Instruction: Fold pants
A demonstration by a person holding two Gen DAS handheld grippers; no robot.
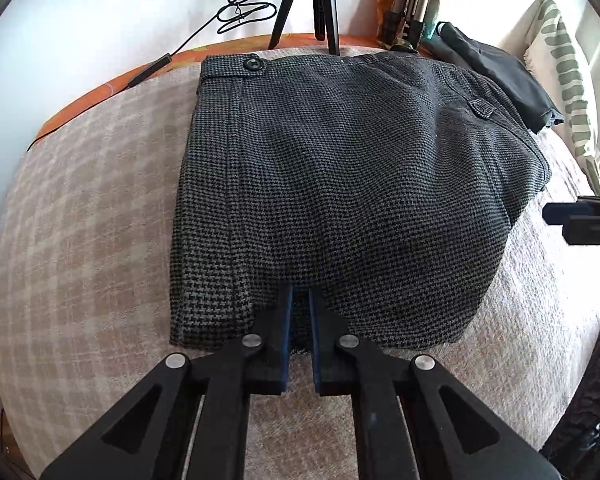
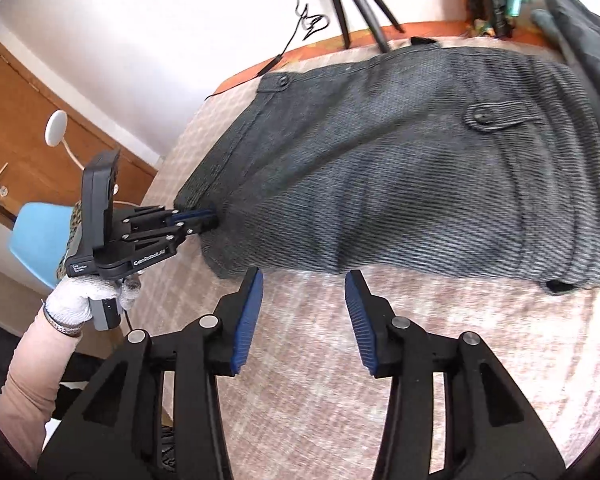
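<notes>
My left tongs (image 1: 300, 300) pinched the near edge of the pants (image 1: 340, 184); tugging from that one spot risked dragging the top layer askew and undoing the fold. My right tongs (image 2: 304, 280) hung spread and empty just off that same edge. The dark houndstooth pants lay folded into a thick block toward the far edge of the checked bed cover (image 1: 84, 248), waistband button at the far left corner.

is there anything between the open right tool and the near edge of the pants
Nothing visible. Only bare checked blanket lies between the right tool and the near edge of the pants. The left tool is shut on the pants' left end, off to the side and out of that path.
</notes>
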